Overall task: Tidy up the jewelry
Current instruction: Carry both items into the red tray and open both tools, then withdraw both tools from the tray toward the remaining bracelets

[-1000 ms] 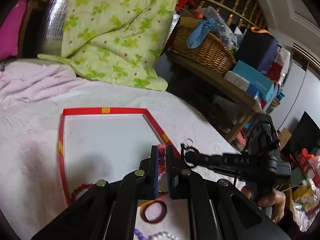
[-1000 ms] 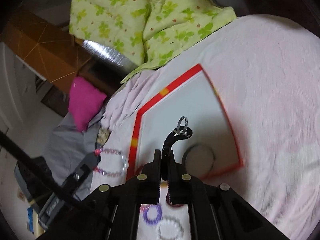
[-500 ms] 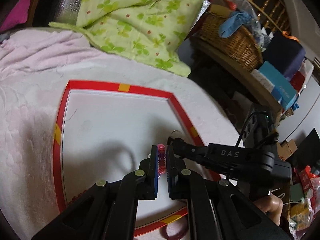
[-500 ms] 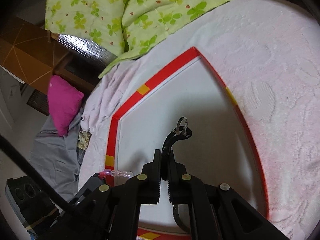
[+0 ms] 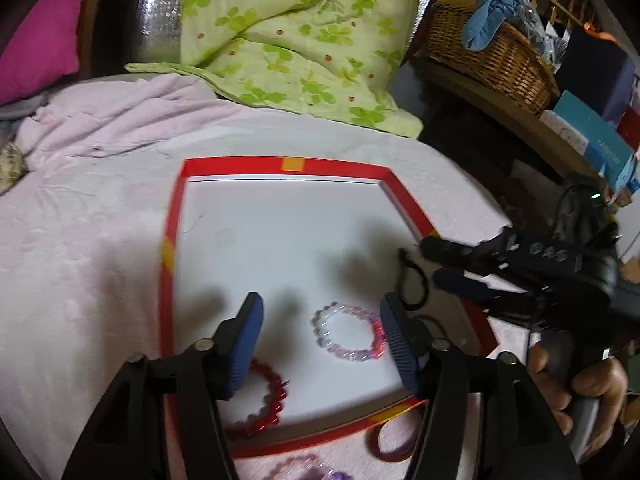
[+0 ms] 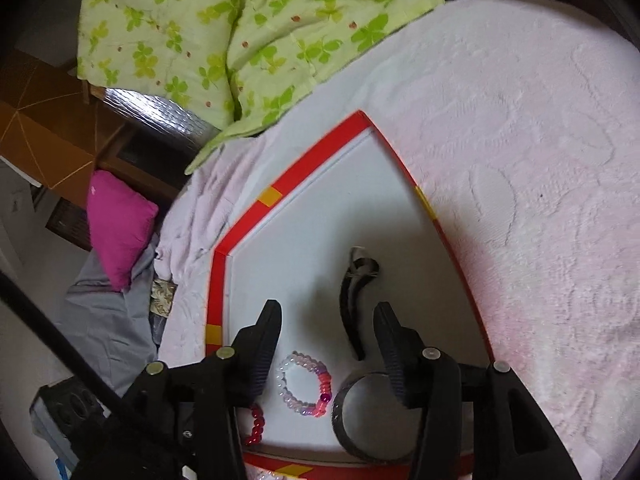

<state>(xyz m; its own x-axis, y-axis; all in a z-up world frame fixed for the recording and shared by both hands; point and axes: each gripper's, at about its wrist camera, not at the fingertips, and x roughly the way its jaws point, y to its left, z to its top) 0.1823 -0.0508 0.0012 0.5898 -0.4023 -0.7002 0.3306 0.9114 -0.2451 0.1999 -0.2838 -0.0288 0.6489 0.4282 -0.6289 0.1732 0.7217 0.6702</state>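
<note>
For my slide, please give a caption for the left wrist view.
Open left gripper above a pink beaded bracelet lying in the red-rimmed white tray.

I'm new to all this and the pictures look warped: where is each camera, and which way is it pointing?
Left wrist: on the left hand-held gripper, open, looking down into the red-rimmed tray; the person's right hand shows.
Right wrist: on the right hand-held gripper, open over the tray's black hair tie; no hand shows.
Shared: the tray and the pink bead bracelet.
</note>
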